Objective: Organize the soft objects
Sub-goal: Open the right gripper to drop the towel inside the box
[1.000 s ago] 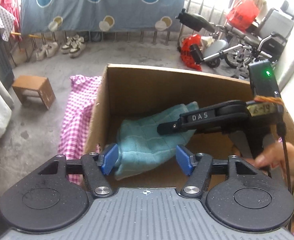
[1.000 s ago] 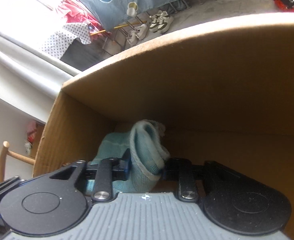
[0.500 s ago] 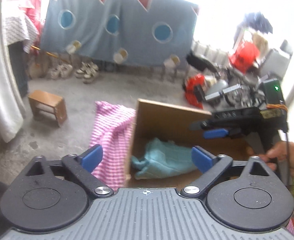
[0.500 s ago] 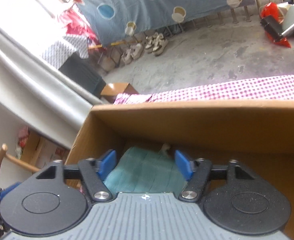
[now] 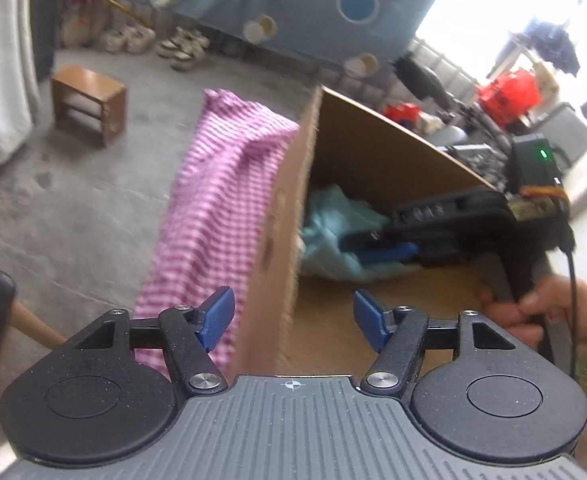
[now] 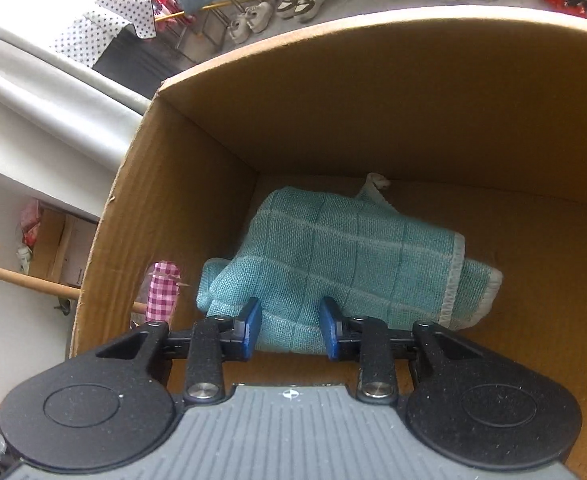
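Observation:
A teal waffle towel (image 6: 357, 252) lies crumpled on the floor of an open cardboard box (image 6: 333, 100). My right gripper (image 6: 289, 328) is low inside the box, jaws closing. The towel's near edge shows in the narrow gap between the blue pads, with no visible pinch. In the left wrist view the same towel (image 5: 333, 224) sits in the box (image 5: 365, 148) under the right gripper (image 5: 385, 248). My left gripper (image 5: 293, 318) hovers outside, above the box's left wall, jaws closing with nothing in them. A pink checked cloth (image 5: 221, 200) hangs beside that wall.
A hand (image 5: 533, 304) holds the right gripper's handle. On the concrete floor stand a small wooden stool (image 5: 89, 100) and several shoes (image 5: 181, 48). A blue sheet (image 5: 293, 8) hangs behind; red bags and a wheelchair are at the far right. A wooden chair (image 6: 13, 280) stands left of the box.
My left gripper pulled back out of the box to the left, spread wide, then narrowed. My right gripper let go of the towel fold, rose, then dropped back over the towel with narrower jaws.

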